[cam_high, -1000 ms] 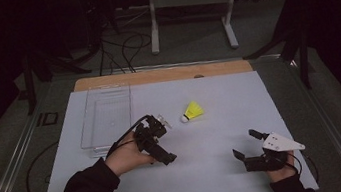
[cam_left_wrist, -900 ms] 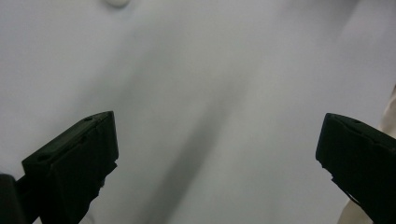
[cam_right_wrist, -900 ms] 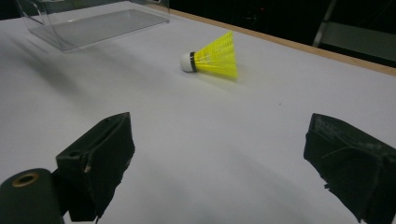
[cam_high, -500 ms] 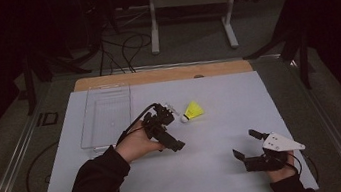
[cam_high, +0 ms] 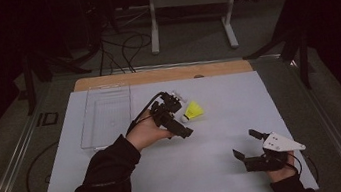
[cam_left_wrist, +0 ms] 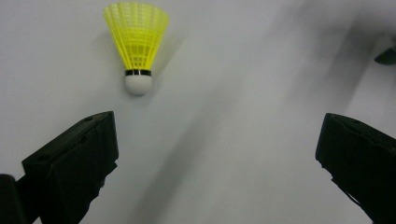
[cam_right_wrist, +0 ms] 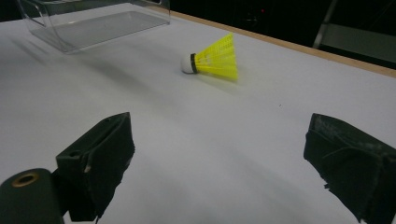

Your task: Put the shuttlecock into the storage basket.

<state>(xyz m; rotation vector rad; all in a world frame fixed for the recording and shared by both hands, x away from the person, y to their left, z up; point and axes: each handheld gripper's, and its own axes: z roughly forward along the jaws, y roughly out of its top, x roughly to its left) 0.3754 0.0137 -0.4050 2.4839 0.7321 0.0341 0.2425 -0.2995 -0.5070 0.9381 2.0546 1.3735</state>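
- Surface [cam_high: 170, 177]: white sheet over a board; a wooden strip shows along the far edge. Near half lies bare between the two hands, broad open room there.
- Clear plastic tray [cam_high: 106, 116] sits at the far left of the surface, near the left edge, long side running toward the far edge.
- Shuttlecock [cam_high: 193, 111], yellow skirt and white cork, lies on its side near the middle of the far half, to the right of the tray and well apart from it.
- Left gripper [cam_high: 177, 117] held over the surface just beside the shuttlecock, on its left. Jaws spread wide, nothing between them; in the left gripper view the shuttlecock [cam_left_wrist: 137, 44] lies ahead of the left-hand jaw tip, cork toward the jaws, not touching.
- Right gripper [cam_high: 248, 145] low near the near right corner, jaws released and empty; shuttlecock [cam_right_wrist: 214, 59] well ahead of them.
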